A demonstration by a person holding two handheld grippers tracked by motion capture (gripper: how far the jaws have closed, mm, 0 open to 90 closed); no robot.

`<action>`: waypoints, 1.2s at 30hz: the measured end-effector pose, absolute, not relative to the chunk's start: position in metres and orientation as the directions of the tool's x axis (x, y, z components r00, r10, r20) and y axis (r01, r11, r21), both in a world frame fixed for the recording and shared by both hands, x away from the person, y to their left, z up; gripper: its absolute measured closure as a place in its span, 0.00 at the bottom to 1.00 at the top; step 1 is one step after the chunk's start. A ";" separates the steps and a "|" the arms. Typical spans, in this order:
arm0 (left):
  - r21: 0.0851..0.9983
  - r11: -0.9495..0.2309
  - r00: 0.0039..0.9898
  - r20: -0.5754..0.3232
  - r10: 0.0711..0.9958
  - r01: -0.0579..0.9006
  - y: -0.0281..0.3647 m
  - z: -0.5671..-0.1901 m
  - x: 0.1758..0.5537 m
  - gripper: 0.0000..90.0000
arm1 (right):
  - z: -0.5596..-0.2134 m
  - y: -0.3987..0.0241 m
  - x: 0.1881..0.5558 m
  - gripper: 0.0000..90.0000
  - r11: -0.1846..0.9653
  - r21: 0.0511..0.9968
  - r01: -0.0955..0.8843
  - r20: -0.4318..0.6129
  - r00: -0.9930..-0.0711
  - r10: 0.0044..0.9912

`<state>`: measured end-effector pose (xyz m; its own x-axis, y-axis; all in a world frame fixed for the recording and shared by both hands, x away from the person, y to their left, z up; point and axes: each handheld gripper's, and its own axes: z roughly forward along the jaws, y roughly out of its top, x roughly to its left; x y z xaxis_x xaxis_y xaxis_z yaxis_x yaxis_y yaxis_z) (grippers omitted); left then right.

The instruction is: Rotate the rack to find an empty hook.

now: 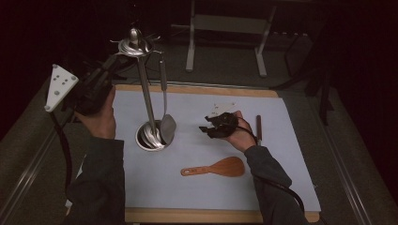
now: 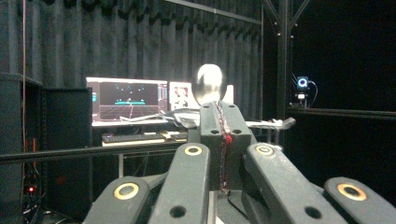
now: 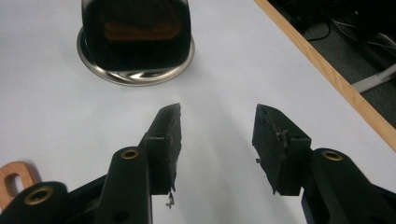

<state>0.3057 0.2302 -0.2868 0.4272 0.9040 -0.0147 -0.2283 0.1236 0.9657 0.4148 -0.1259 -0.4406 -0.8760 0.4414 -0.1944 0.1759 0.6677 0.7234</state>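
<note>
A metal utensil stand [image 1: 146, 93] rises from a round base [image 1: 151, 137] on the white mat. A grey metal spatula [image 1: 167, 125] hangs from one of the hooks at its top, its blade down by the base. My left gripper [image 1: 118, 58] is raised at the stand's top. In the left gripper view its jaws [image 2: 219, 121] are pressed together with the shiny knob [image 2: 209, 84] just beyond the tips. My right gripper [image 1: 205, 123] hovers open over the mat right of the base, nothing between its fingers [image 3: 218, 114]. It faces the base [image 3: 135, 70].
A wooden spatula [image 1: 217, 167] lies flat on the mat near the front; its handle end [image 3: 10, 179] shows beside my right gripper. A thin brown stick [image 1: 258, 129] lies right of the right hand. The table's wooden edge [image 3: 327, 70] runs nearby. Monitors [image 2: 127, 100] stand beyond.
</note>
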 end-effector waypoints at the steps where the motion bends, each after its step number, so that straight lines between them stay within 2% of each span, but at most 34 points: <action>1: 0.965 0.126 0.423 -0.018 0.906 -0.229 0.231 -0.286 0.307 1.00 | -0.441 -0.127 0.415 0.57 0.665 0.724 0.181 -0.190 -0.875 0.446; 13: 0.968 0.107 0.407 -0.006 0.913 -0.228 0.235 -0.286 0.312 1.00 | -0.446 -0.129 0.415 0.57 0.660 0.726 0.192 -0.180 -0.874 0.452; 36: 0.966 0.160 0.362 -0.078 0.929 -0.204 0.251 -0.285 0.332 1.00 | -0.448 -0.135 0.415 0.57 0.658 0.726 0.201 -0.177 -0.869 0.461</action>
<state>0.3321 0.2507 -0.2849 0.3620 0.9289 -0.0777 -0.2041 0.1603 0.9657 0.4148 -0.1351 -0.4480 -0.8693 0.4614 -0.1773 0.2010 0.6576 0.7260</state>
